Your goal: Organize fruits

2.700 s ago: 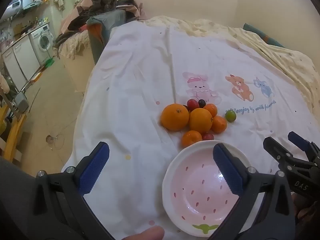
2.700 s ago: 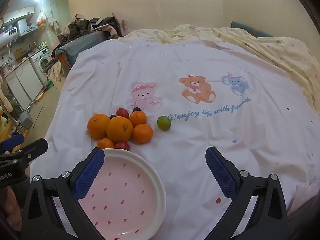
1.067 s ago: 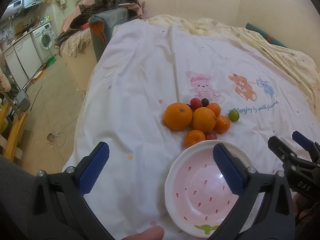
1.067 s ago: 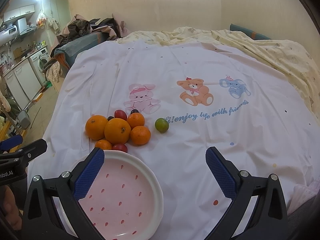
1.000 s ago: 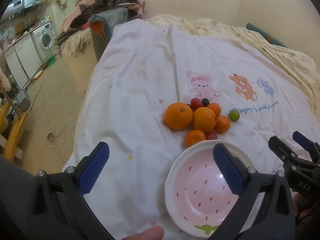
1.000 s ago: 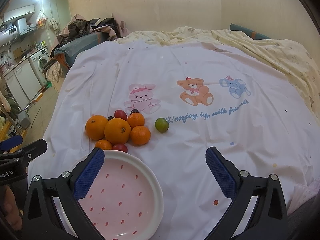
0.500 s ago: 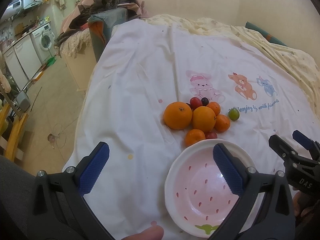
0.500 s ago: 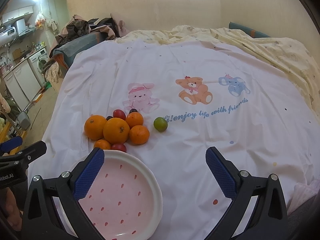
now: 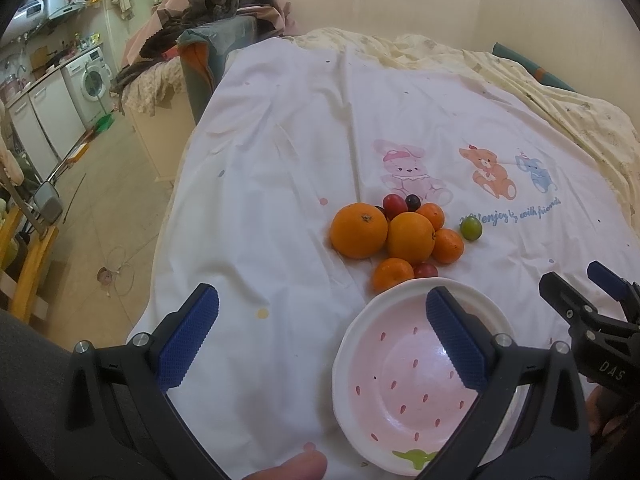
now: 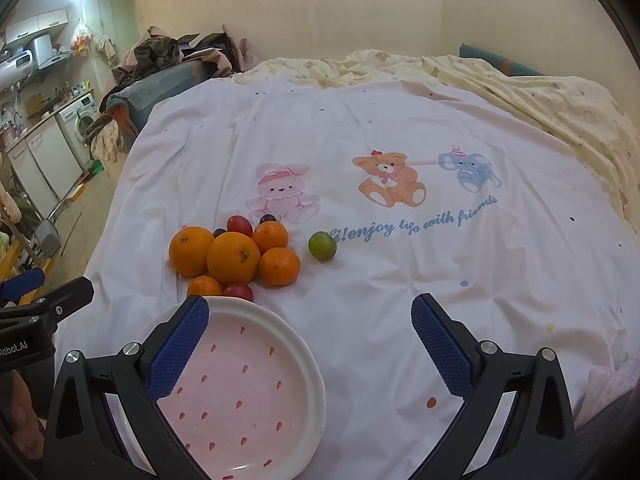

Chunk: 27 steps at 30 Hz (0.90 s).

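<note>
A heap of fruit lies on the white bedsheet: two big oranges [image 9: 359, 230] [image 10: 233, 258], several small mandarins [image 10: 279, 266], red and dark plums [image 10: 239, 225], and a lone green fruit [image 10: 321, 245] [image 9: 471, 228] just to the right. An empty pink strawberry-print plate [image 9: 404, 384] [image 10: 240, 396] sits in front of the heap. My left gripper [image 9: 320, 340] is open and empty, short of the plate. My right gripper [image 10: 306, 338] is open and empty, above the plate's right edge.
The sheet [image 10: 400, 128] bears cartoon animals [image 10: 386, 180] and blue lettering. A yellow blanket [image 10: 540, 100] lies at the far right. The bed's left edge drops to a tiled floor [image 9: 100, 200]; clothes are piled beyond on a sofa [image 9: 208, 12].
Both grippers have drifted slightly; the fruit and plate have not moved. Both stay open.
</note>
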{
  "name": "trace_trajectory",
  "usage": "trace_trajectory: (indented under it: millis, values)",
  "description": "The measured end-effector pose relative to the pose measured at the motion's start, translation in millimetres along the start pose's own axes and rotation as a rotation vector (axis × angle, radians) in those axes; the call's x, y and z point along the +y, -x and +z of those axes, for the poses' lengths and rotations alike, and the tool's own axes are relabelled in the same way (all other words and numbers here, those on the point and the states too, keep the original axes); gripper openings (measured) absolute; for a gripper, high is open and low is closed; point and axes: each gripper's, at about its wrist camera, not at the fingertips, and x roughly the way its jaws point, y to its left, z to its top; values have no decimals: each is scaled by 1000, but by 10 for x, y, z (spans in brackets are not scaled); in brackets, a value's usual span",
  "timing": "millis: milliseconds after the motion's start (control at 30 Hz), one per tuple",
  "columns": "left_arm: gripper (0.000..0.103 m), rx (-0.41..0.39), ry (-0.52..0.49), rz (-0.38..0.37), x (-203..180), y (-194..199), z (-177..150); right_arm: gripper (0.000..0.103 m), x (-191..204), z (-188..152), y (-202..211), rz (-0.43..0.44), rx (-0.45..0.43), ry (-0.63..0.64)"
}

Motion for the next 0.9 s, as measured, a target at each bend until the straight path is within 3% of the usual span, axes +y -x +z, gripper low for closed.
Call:
trace_trajectory:
  millis: [633, 700, 900]
  values:
    - [102, 35, 5, 8, 35, -31, -6, 103, -57, 8, -65, 26, 70, -23]
    - [102, 66, 5, 41, 67, -54, 34, 103, -120, 96, -64, 68, 104, -55]
    - [102, 192, 64, 26, 225, -235, 230, 103, -310, 494, -214, 175, 224, -104]
